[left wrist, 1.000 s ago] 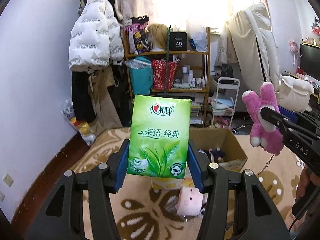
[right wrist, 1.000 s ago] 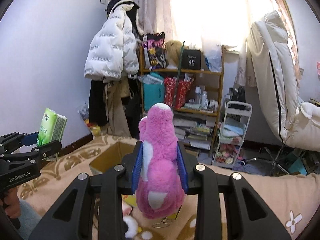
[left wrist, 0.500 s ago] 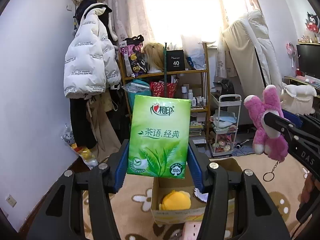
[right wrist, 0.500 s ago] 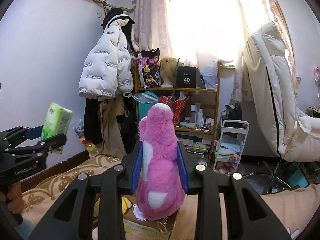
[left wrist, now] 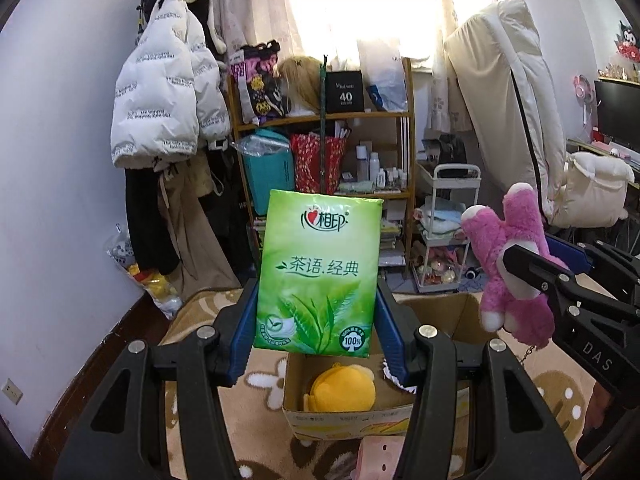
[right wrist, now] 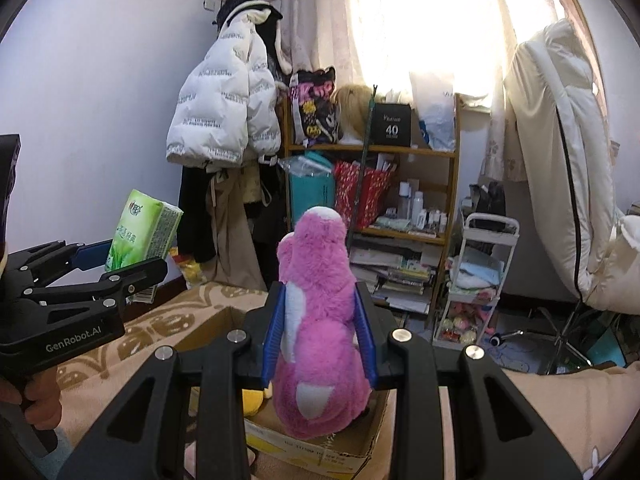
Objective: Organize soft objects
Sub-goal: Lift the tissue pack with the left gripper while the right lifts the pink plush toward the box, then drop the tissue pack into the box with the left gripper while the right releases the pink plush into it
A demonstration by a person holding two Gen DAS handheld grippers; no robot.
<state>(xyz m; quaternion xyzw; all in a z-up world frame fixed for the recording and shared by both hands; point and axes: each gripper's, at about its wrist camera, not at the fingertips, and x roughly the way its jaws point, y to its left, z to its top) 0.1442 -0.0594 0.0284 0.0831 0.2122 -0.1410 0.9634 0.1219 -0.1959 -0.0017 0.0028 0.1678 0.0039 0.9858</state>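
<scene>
My left gripper [left wrist: 316, 332] is shut on a green tissue pack [left wrist: 318, 270] and holds it upright above the near side of an open cardboard box [left wrist: 344, 420]. The pack also shows in the right wrist view [right wrist: 140, 240]. My right gripper [right wrist: 320, 340] is shut on a pink plush toy [right wrist: 320, 320], held in the air above the box [right wrist: 320, 452]. The toy hangs at the right in the left wrist view [left wrist: 512, 264]. A yellow plush [left wrist: 344, 390] lies inside the box.
A pink plush [left wrist: 380, 454] lies on the patterned rug [left wrist: 264, 384] in front of the box. Behind stand a cluttered wooden shelf [left wrist: 332, 152], a coat rack with a white jacket [left wrist: 168, 92], a small white trolley [left wrist: 444, 236] and a covered chair [right wrist: 560, 184].
Both wrist views tilted up and then partly back down. The box with the yellow plush now lies right under both grippers. Both grips are unchanged.
</scene>
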